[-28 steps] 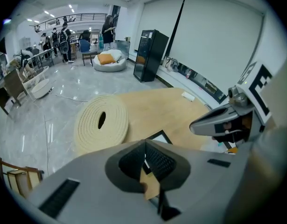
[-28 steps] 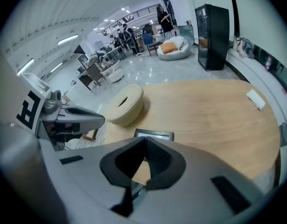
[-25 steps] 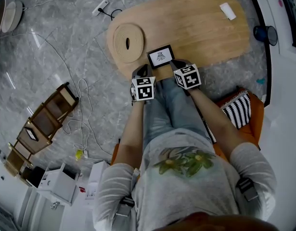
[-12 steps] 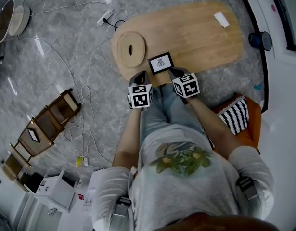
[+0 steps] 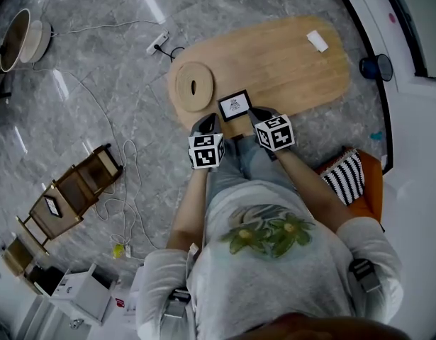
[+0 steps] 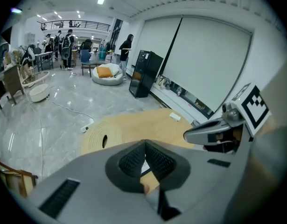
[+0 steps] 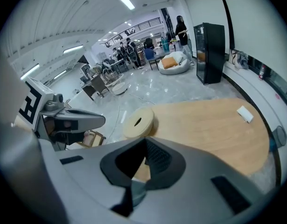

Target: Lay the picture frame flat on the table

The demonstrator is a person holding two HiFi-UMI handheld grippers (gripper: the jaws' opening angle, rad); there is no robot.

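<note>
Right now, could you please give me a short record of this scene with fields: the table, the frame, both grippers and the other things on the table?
table: oval, wooden
picture frame: appears to lie flat on the table, picture side up, near the person's edge
left gripper: shut, holds nothing, just left of the frame
right gripper: shut, holds nothing, just right of the frame
round wooden disc: on the table, left of the frame
small white object: far right end of the table

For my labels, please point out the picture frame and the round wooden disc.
picture frame [image 5: 235, 105], head view, on the white picture in its middle.
round wooden disc [image 5: 185, 89], head view, on its top face beside the hole.
</note>
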